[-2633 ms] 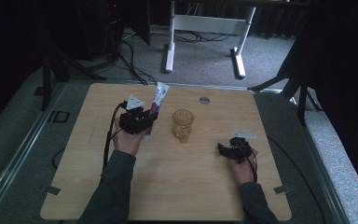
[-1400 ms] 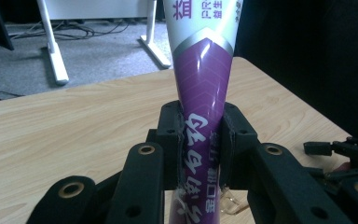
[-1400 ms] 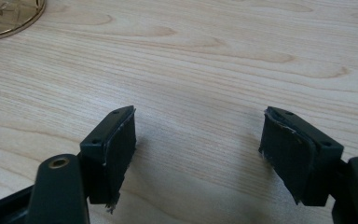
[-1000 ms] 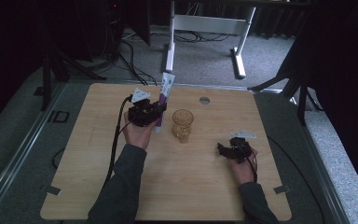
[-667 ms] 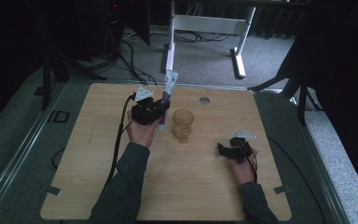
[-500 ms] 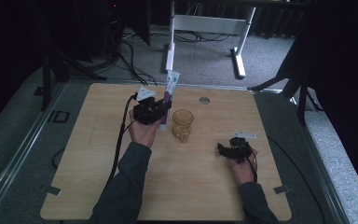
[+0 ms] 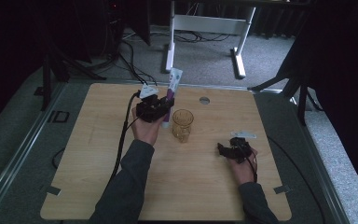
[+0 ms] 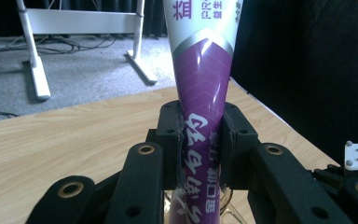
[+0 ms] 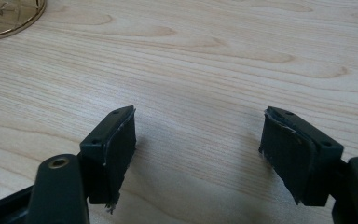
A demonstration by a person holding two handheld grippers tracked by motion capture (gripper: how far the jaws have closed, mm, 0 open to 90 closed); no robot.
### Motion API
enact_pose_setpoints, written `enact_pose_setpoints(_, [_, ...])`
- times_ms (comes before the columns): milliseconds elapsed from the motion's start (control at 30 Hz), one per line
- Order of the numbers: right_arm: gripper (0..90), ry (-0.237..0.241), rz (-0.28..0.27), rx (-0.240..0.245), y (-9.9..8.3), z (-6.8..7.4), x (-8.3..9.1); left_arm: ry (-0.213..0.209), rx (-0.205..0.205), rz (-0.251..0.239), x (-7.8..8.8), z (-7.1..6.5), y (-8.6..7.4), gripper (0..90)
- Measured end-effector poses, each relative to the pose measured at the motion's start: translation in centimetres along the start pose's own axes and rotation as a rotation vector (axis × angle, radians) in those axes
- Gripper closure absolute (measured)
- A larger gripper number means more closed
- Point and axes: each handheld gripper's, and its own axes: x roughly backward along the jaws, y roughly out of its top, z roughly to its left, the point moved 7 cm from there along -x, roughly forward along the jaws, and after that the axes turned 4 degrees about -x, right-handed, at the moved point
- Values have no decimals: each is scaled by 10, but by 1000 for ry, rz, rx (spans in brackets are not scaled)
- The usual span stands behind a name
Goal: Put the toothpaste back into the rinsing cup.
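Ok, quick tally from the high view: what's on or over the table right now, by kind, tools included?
Tools: 2, left tool shut on the tube, right tool open on the wood
Purple and white tubes: 1, toothpaste tube, upright
Amber glass cups: 1, cup
Total: 4

The room is dim and dark round the edges, the worktop [image 7: 98, 154] softly lit from above. Close up, the fingers [image 9: 114, 149] cast faint shadows, and the purple tube [image 8: 200, 93] carries glare.
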Motion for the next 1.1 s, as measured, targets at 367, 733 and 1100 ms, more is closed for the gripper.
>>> enact_pose_setpoints(367, [264, 0, -1, 3, 0, 0, 0, -13, -9, -9, -7, -5, 4, 728])
enact_pose_setpoints(733, [264, 1, 0, 5, 0, 0, 0, -14, 10, -14, -13, -3, 2, 728])
enact_pose_setpoints(1100, [264, 2, 0, 6, 0, 0, 0, -27, 28, -33, -24, -10, 2, 728])
